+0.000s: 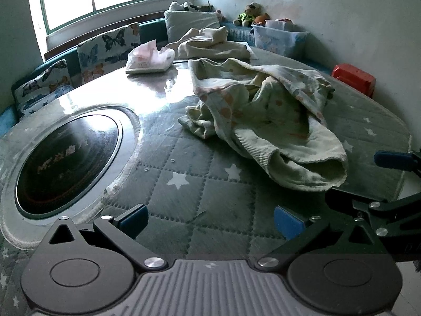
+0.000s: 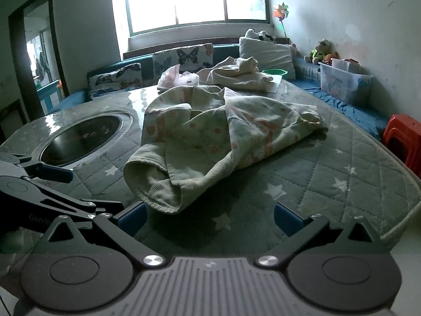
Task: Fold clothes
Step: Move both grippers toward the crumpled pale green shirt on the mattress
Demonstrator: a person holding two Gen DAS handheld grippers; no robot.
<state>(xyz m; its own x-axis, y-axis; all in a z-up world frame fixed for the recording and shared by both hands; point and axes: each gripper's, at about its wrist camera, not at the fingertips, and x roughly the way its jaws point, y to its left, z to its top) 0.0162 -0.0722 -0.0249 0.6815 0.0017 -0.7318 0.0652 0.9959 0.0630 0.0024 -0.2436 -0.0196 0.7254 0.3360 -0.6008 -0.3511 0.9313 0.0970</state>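
Observation:
A crumpled pale garment with orange dots (image 1: 265,115) lies on the quilted star-patterned table cover (image 1: 200,192); it also shows in the right wrist view (image 2: 210,137). A second cream garment (image 1: 210,43) lies bunched at the far side, also in the right wrist view (image 2: 236,75). My left gripper (image 1: 210,221) is open and empty, low over the cover, short of the garment. My right gripper (image 2: 210,220) is open and empty, with the garment's ribbed cuff (image 2: 158,192) just beyond its left finger. The right gripper also shows at the right edge of the left wrist view (image 1: 394,181).
A round dark inset cooktop (image 1: 68,158) sits in the table at left. A pink-and-white bag (image 1: 148,58) lies at the far side. Butterfly cushions (image 1: 108,47), a clear storage bin (image 1: 279,36), plush toys and a red stool (image 1: 354,77) surround the table.

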